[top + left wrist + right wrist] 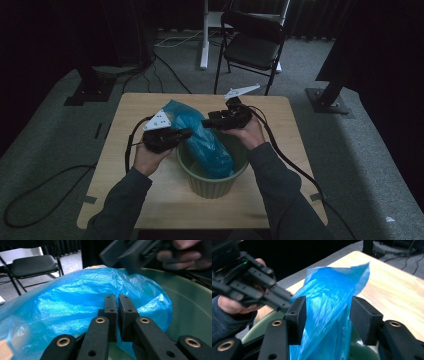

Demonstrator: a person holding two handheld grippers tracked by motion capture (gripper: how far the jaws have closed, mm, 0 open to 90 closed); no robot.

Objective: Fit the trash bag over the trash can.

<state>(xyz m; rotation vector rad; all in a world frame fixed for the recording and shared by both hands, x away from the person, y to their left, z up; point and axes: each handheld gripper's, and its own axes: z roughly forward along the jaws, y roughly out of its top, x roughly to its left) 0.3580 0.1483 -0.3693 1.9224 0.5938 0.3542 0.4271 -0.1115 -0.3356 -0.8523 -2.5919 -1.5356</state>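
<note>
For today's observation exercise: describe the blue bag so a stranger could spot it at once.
Start at the wooden table, then find the green bowl near its front edge. The blue bag pokes out of it between two grippers, the only shiny, crinkled plastic thing there.

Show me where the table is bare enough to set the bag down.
Bare wood lies along the table right edge beside the right forearm, the far right corner, and the front strip before the pot. The middle is crowded: pot, bag, left gripper and right gripper.
</note>
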